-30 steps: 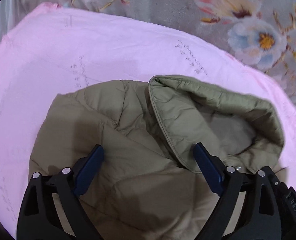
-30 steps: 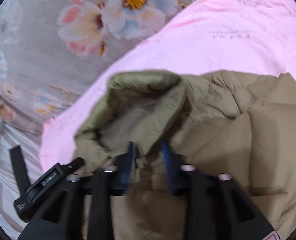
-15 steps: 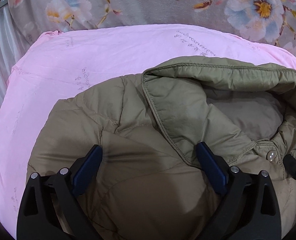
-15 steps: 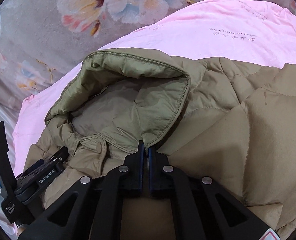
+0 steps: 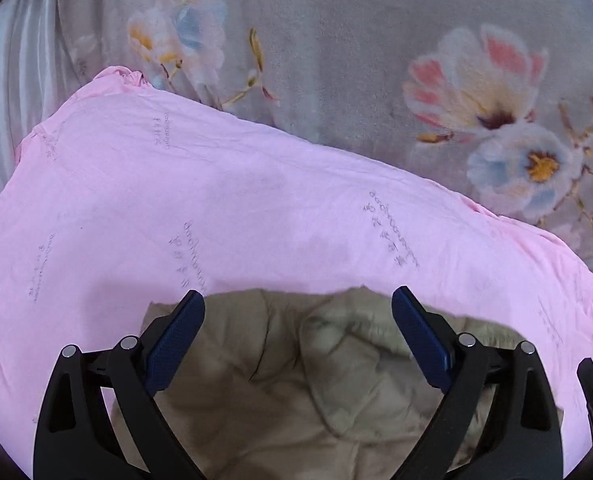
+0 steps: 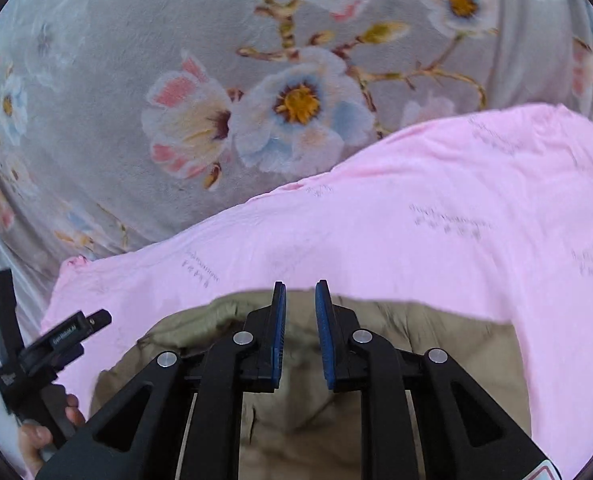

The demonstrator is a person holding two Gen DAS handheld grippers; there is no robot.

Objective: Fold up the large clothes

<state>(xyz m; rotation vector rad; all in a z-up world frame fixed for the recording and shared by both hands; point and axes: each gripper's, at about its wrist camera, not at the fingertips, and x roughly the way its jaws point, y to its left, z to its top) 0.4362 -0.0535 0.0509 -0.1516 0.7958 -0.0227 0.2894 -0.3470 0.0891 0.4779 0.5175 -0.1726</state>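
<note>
An olive quilted jacket (image 5: 288,392) lies on a pink sheet (image 5: 256,200), its hood (image 5: 360,364) to the right. My left gripper (image 5: 298,295) hovers wide open above the jacket's upper edge, with nothing between its blue pads. In the right wrist view the jacket (image 6: 296,412) fills the bottom. My right gripper (image 6: 300,286) hangs over the hood's rim with its jaws opening and a narrow gap between the pads. No cloth is pinched between them.
A grey plush blanket with large flowers (image 5: 376,60) lies beyond the pink sheet (image 6: 456,220). Pale striped bedding (image 5: 12,80) shows at the far left. The left gripper's black body (image 6: 48,344), held by a hand (image 6: 36,436), is at the right wrist view's lower left.
Both grippers have lifted away from the jacket, which now fills only the bottom of each view. The right gripper shut at the hood's edge half a second ago and has since parted.
</note>
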